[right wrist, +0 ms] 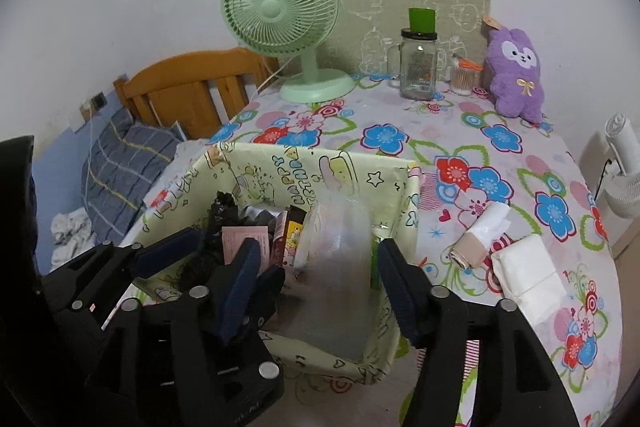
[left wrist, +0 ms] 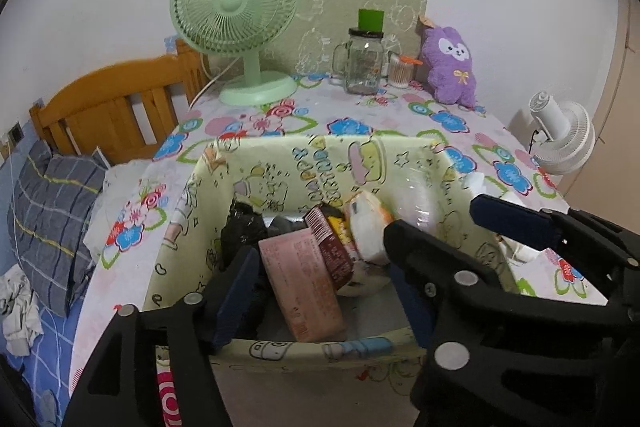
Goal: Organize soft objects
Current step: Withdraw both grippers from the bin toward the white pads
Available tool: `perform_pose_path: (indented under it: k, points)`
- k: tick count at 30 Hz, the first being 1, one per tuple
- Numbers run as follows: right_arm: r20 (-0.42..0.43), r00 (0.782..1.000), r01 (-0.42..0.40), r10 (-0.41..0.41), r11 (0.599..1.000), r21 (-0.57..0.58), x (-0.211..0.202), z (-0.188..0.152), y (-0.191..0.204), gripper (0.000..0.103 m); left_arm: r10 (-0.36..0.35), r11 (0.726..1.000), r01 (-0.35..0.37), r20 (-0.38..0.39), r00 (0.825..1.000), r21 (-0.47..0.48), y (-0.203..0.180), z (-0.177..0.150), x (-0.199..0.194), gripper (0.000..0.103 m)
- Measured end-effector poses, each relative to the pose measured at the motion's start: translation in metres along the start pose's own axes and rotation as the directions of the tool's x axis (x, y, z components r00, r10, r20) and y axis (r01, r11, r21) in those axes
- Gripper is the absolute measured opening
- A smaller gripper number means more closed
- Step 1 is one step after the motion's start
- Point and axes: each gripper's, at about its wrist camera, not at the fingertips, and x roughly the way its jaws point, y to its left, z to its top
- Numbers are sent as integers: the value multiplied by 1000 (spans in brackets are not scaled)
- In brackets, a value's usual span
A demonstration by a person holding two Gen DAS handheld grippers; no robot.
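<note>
Soft objects are split between the storage bin [right wrist: 360, 171] near the left edge of the desk [right wrist: 400, 107] and the flowered cloth to its right.

The largest loose one is the purple plush [right wrist: 516, 79], at the far right. It stands upright with its face toward me and its long axis vertical. I judge it light and squashy, best pinched across the belly.

Next is the white tissue pack [right wrist: 528, 271], lying flat at the near right with its long side running roughly near to far. It should be light and compressible, but its wrapper looks slick, so I would grip across the short width.

Just left of it lies the roll of white bags [right wrist: 480, 239], with its axis running near-left to far-right. The beige band at its near end looks the firmest place to hold.

Inside the bin, a clear plastic bag [right wrist: 336, 231] shows only as a blur. It is flimsy and slippery, and I cannot tell which way it points.

My right gripper [right wrist: 320, 287] hangs over the bin with its jaws apart. The bag sits between them, but neither pad presses on it. My left gripper [left wrist: 320, 267] is also spread, with nothing in its grasp.
</note>
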Motion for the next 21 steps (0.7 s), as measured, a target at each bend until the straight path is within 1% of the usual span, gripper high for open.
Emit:
perform_pose_path:
  k: [8,12,21]
  points:
    - [27,1000,11,-11,1000,14,-16,0,-10,68,-15,1000,15,16,1000,13,-15,3,-9,78]
    - [42,999,13,-14,999,34,-24,-1,-17,73,-15,1000,15,31,999,20,-24,5,-15,83]
    - [69,997,28,-31,998,58,-44,-3,-36,77,-20,999,18,52,998,34,-46,8,-24,85]
